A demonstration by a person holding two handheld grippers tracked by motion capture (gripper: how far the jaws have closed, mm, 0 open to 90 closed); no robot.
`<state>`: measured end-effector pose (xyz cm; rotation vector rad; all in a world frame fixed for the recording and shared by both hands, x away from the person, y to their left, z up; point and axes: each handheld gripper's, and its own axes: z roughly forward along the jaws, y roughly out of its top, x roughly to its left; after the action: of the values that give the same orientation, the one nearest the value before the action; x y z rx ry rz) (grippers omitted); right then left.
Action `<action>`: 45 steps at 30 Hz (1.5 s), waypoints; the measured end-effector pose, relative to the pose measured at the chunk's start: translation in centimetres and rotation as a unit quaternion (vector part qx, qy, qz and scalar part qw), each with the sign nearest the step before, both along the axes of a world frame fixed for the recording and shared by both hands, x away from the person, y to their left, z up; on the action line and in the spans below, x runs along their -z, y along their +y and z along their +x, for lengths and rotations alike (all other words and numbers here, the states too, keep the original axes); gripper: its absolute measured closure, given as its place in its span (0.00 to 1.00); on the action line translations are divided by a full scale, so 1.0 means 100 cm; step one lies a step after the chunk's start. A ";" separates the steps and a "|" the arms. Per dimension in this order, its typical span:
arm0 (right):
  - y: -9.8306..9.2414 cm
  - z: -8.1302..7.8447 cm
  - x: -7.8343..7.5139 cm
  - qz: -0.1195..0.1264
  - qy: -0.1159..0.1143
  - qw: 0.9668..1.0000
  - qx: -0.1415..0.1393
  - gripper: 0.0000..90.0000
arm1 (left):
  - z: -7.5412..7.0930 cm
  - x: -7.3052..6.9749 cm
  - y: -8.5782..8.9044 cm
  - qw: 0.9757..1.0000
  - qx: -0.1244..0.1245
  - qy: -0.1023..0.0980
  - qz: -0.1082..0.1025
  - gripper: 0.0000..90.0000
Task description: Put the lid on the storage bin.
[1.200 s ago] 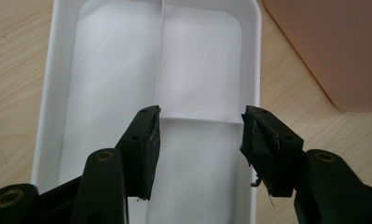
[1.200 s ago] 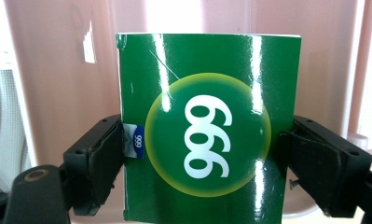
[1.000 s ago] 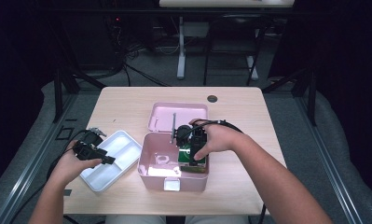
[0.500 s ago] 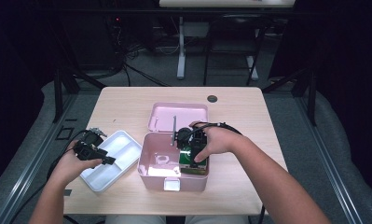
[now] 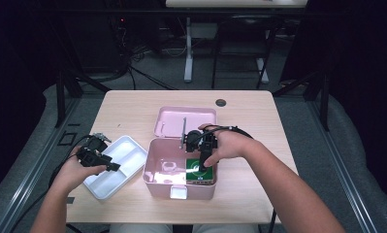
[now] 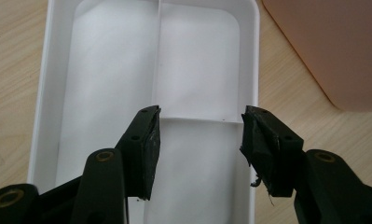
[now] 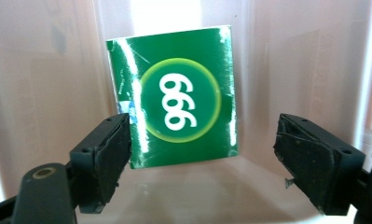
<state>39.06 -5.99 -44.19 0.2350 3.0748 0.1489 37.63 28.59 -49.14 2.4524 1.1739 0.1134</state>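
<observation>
Nothing moved – both grippers (image 6: pixel 200 140) (image 7: pixel 202 158) agape; one green box (image 7: pixel 174 95), one white tray (image 6: pixel 53 93)

The table (image 5: pixel 133 104) is evenly lit from above, while the room around it falls into near darkness. Inside the pink box (image 5: pixel 157 179), glare streaks the glossy green packet (image 7: pixel 174 95). The white tray (image 6: pixel 53 56) beside the pink box looks soft and overexposed.

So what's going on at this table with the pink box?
A person sits at a wooden table with a hand-held gripper in each hand. The right gripper reaches down into an open pink plastic box, its fingers spread on either side of a green packet printed "999" without pressing on it. The left gripper hovers open over a white divided plastic tray beside the box. The box's pink lid lies behind.
</observation>
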 end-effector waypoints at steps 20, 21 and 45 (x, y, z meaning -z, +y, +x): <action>-0.019 -0.012 -0.032 0.004 -0.046 0.998 0.043 0.34 | 0.000 -0.001 0.001 1.000 -0.002 0.000 -0.002 0.52; -0.021 -0.013 -0.035 0.004 -0.048 0.998 0.046 0.35 | 0.000 -0.001 0.001 1.000 -0.001 -0.001 -0.002 0.52; -0.087 -0.022 -0.032 0.024 -0.050 0.989 0.139 0.57 | 0.007 0.002 0.000 1.000 -0.008 0.014 0.002 0.54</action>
<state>36.90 -14.65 -40.97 0.6332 2.9015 0.2135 38.32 28.56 -49.37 2.4557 1.2075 0.0871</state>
